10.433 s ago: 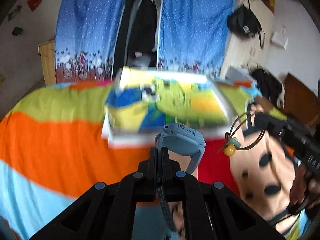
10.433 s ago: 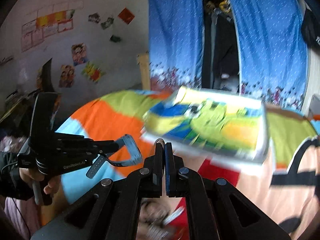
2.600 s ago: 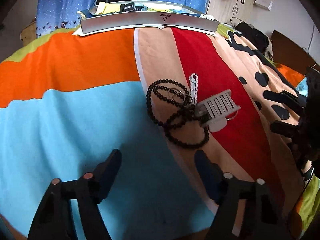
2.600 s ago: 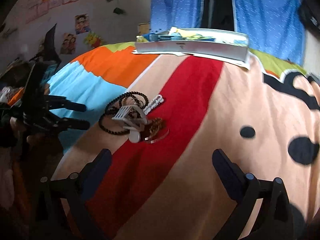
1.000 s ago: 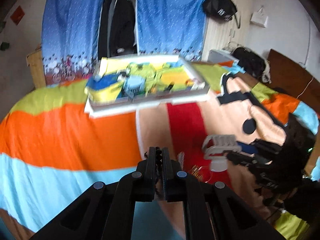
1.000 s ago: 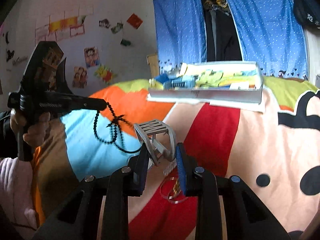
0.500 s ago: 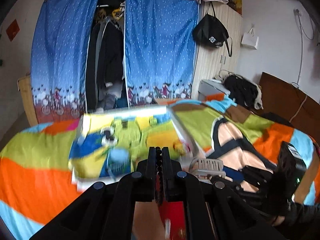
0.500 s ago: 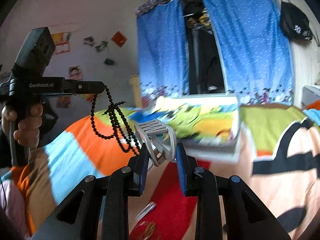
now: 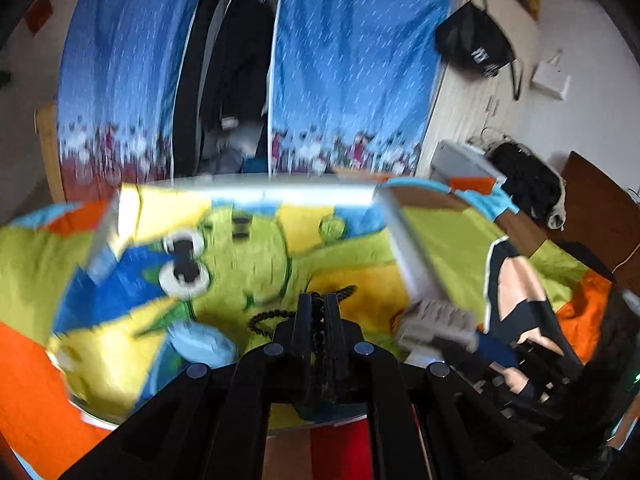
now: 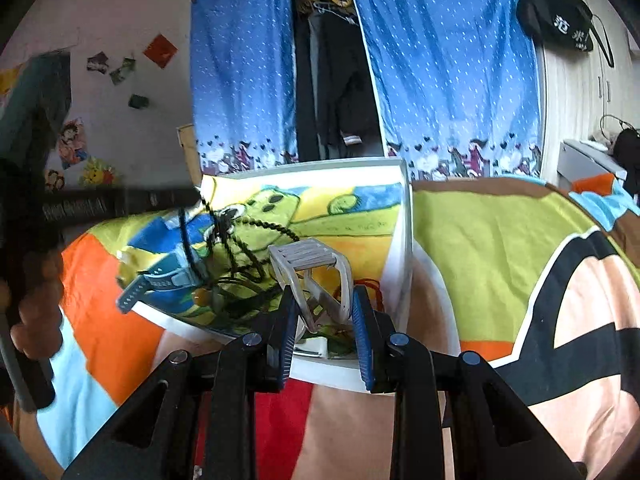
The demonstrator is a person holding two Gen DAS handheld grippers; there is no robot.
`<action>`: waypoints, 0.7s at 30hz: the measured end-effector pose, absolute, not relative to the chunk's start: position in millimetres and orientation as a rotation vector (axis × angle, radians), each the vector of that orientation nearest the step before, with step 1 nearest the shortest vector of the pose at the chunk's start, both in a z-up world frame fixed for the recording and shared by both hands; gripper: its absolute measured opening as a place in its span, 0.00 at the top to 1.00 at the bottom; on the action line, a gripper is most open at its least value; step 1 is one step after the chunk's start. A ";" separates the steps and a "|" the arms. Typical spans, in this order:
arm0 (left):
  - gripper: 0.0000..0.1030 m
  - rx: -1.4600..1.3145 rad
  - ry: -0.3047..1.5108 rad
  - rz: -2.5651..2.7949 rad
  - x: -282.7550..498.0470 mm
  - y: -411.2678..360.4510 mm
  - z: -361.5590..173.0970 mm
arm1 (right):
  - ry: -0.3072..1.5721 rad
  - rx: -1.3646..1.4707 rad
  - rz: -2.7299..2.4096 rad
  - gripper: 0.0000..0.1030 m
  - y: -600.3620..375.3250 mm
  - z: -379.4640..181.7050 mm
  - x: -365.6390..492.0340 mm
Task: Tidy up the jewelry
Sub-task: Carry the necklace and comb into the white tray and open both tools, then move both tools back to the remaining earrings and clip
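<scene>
- Between the pads of the right gripper [image 10: 324,320] sits a pale grey hair claw clip [image 10: 312,268], pinched by its handles, its toothed end pointing forward toward the tray.
- Pressed together on a string of black beads [image 9: 276,314], the left gripper [image 9: 318,320] has its jaws all but closed; the loops dangle below its tip, seen from the right wrist view as a tangle hanging over the tray.
- Just ahead of both tools lies the white-rimmed tray [image 10: 404,240] with a cartoon print, resting on the bright patchwork bedspread [image 10: 500,240].
- Inside the tray a blue watch [image 10: 160,280] and some small cords already lie near the front edge.
- Judged from this, the step in hand is carrying both pieces over the tray for putting down.
- Next, each tool needs lowering onto a bare patch of tray, then opening; the beads could snag on the watch or on the clip's teeth.
</scene>
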State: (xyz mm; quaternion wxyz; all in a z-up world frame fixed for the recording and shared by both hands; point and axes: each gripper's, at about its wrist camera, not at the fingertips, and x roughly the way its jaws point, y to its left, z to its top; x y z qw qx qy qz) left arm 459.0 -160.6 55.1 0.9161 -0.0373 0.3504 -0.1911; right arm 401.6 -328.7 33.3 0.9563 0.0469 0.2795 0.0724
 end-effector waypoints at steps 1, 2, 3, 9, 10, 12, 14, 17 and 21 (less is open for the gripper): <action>0.94 -0.079 0.735 -0.393 460.8 -160.7 49.8 | 0.567 0.107 0.146 0.77 -330.2 31.8 403.3; 0.94 -0.078 0.758 -0.389 463.0 -160.1 40.5 | 0.568 0.107 0.139 0.77 -330.5 31.1 403.4; 0.94 -0.076 0.774 -0.387 463.6 -159.9 34.2 | 0.571 0.101 0.130 0.77 -330.4 29.8 405.7; 0.93 -0.115 0.797 -0.402 463.8 -152.3 28.4 | 0.581 0.061 0.076 0.57 -329.1 24.5 408.5; 0.87 -0.128 0.790 -0.412 462.9 -149.9 30.2 | 0.568 0.073 0.080 0.50 -330.8 26.2 404.5; 0.69 -0.148 0.764 -0.404 458.0 -145.4 36.6 | 0.547 0.091 0.067 0.49 -337.4 30.0 399.8; 0.34 -0.173 0.743 -0.399 454.3 -142.0 42.2 | 0.518 0.106 0.052 0.43 -343.8 34.9 393.1; 0.24 -0.193 0.683 -0.359 439.5 -138.7 54.6 | 0.494 0.123 0.033 0.37 -350.5 43.5 382.5; 0.02 -0.183 0.619 -0.323 410.4 -133.9 72.6 | 0.449 0.145 0.019 0.28 -355.7 60.1 359.9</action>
